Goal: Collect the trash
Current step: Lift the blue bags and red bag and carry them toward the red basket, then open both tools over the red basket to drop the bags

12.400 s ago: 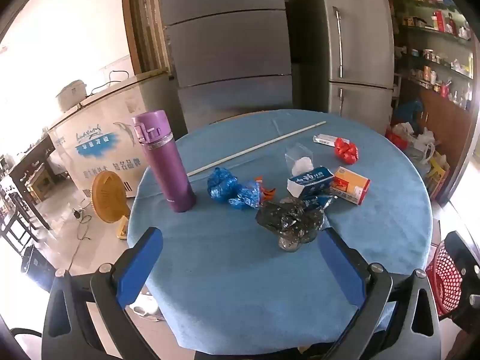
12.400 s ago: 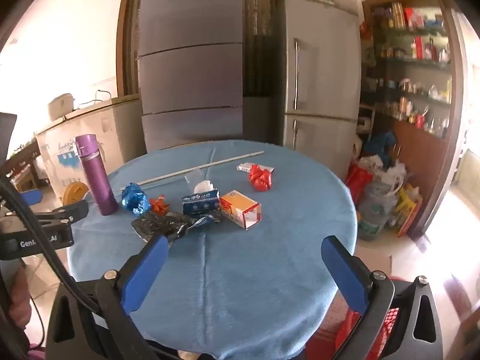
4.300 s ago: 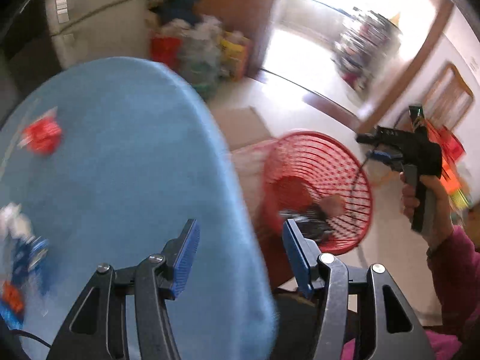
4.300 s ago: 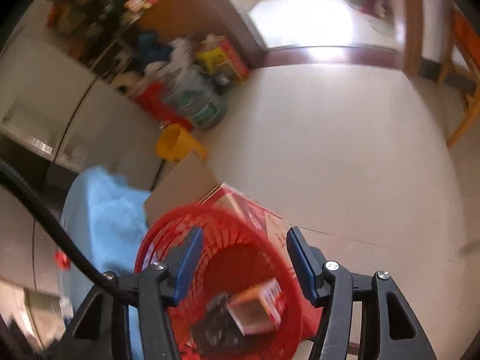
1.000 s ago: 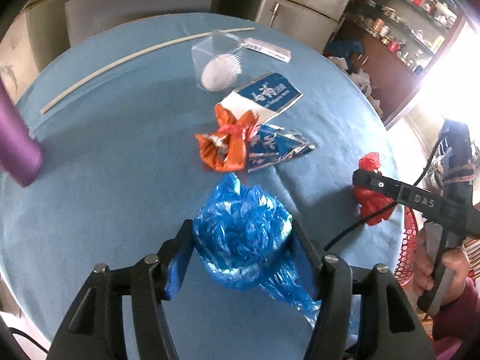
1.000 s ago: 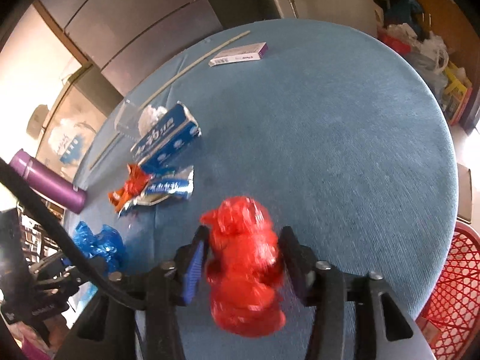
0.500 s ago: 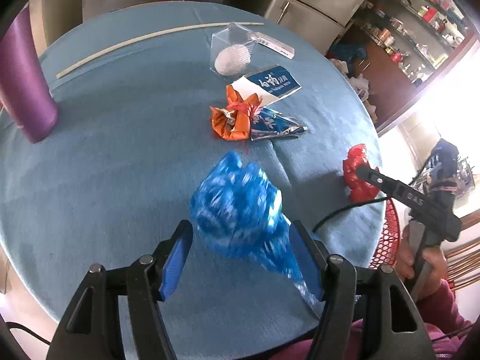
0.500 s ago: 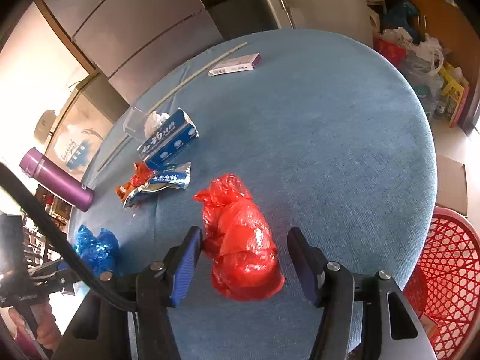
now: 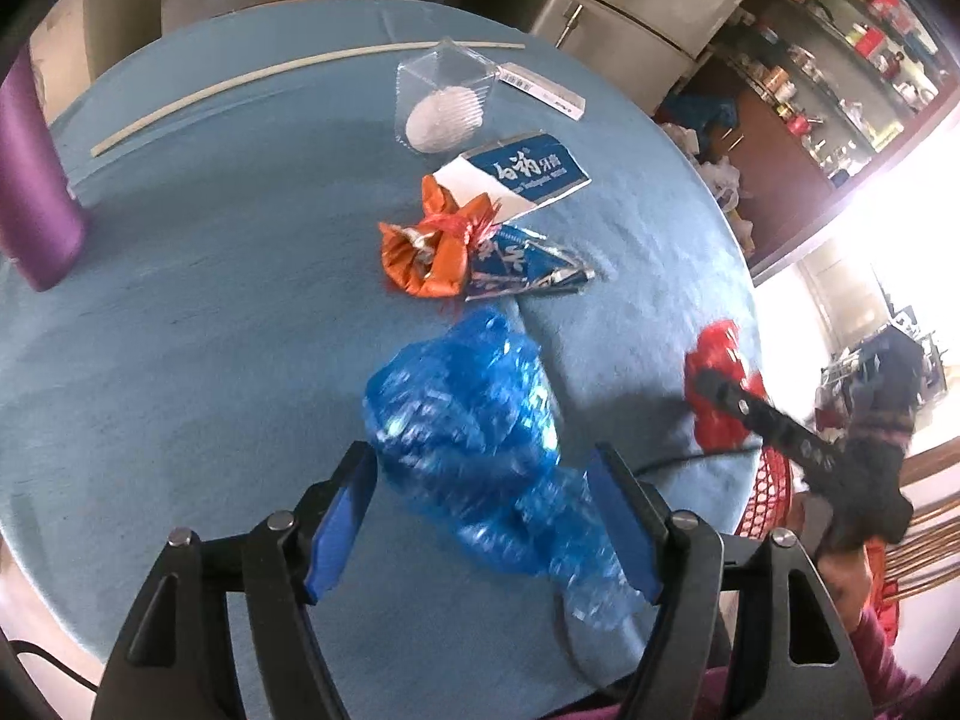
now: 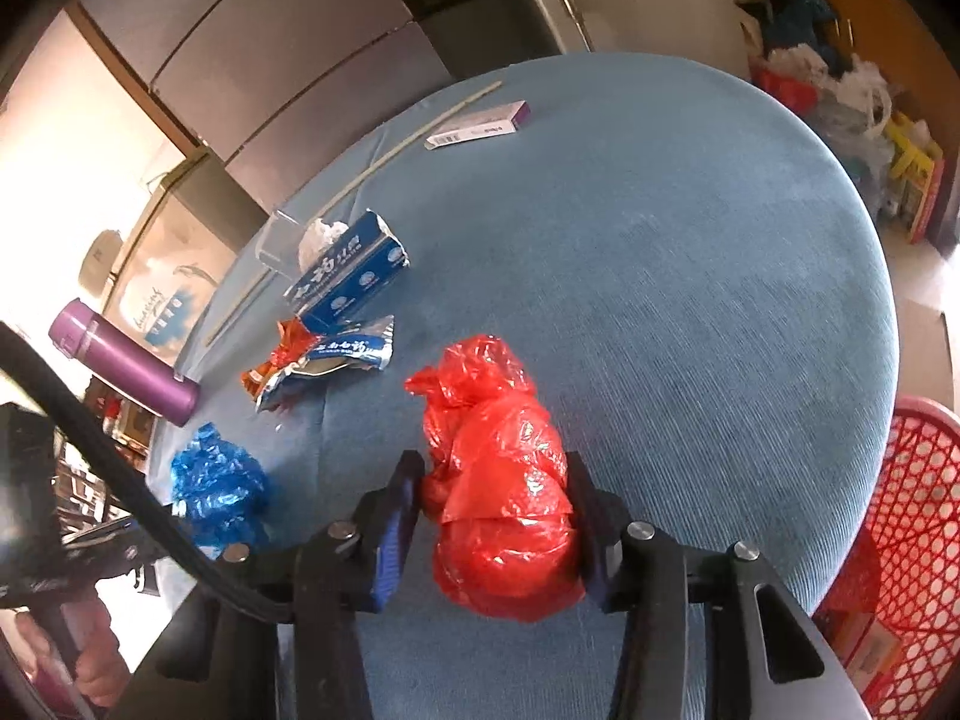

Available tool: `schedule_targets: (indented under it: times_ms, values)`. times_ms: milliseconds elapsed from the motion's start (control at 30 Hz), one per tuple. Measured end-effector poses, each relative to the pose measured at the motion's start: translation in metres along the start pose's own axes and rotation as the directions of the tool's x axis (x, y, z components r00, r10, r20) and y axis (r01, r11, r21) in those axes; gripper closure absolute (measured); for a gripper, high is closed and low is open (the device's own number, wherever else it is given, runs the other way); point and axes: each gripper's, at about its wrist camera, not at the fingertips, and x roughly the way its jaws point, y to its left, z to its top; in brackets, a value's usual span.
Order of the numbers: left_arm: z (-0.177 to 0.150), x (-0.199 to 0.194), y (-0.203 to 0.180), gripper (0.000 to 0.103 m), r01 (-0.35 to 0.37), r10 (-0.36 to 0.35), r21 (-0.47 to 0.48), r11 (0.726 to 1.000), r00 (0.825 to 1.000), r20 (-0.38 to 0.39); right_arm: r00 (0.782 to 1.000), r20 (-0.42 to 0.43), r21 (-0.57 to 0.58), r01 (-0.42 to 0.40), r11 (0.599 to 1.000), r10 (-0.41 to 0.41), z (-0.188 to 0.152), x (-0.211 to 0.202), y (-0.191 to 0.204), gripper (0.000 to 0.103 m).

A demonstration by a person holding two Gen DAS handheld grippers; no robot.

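Both wads have come up off the bench since a second ago. My left hand-held gripper (image 9: 480, 531) is partly closed on the blue plastic wad (image 9: 474, 444), which is motion-blurred; I cannot tell whether both pads bear on it. My right hand-held gripper (image 10: 489, 525) is closed on the red plastic bag (image 10: 498, 492), pads against both its sides.

Reading: two pieces in hand, so the next leg should be the carry to the red basket (image 10: 912, 516), below the bench's right edge in the right wrist view.

Left on the bench (image 10: 690, 252): orange wrapper (image 9: 429, 252), foil packet (image 9: 522, 270), blue carton (image 9: 522, 171), clear cup with tissue (image 9: 444, 99), slim box (image 9: 543, 90), white rod (image 9: 270, 75), purple flask (image 9: 30, 192).

Room: the right half of the cloth is bare, an open route to the edge. The cable (image 10: 120, 468) crosses between the two rigs; snag risk, I judge.
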Motion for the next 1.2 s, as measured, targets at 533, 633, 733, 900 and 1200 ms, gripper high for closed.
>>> schedule_targets:
  times_ms: [533, 633, 733, 900, 1200]
  values:
    - [0.029, 0.005, -0.027, 0.046, 0.004, -0.007, 0.102, 0.995, 0.999, 0.033, 0.974, 0.128, 0.044, -0.192, 0.980, 0.185, -0.025, -0.098, -0.027, 0.054]
    - [0.037, -0.003, -0.051, 0.046, 0.006, -0.016, 0.184, 0.983, 0.998, 0.053, 0.971, 0.160, 0.053, -0.185, 0.981, 0.175, -0.026, -0.120, -0.033, 0.054]
    - [0.040, -0.008, -0.085, 0.046, 0.008, -0.031, 0.296, 0.955, 0.997, 0.071, 0.976, 0.180, 0.053, -0.138, 0.989, 0.126, -0.028, -0.140, -0.038, 0.054]
    - [0.035, -0.004, -0.151, 0.046, 0.017, -0.062, 0.497, 0.867, 0.995, 0.074, 0.986, 0.167, 0.063, -0.039, 0.997, 0.028, -0.039, -0.170, -0.055, 0.054]
    - [0.024, 0.009, -0.235, 0.046, 0.069, -0.130, 0.693, 0.717, 0.991, 0.035, 0.974, 0.171, 0.034, 0.148, 0.988, -0.152, -0.053, -0.254, -0.115, 0.054]
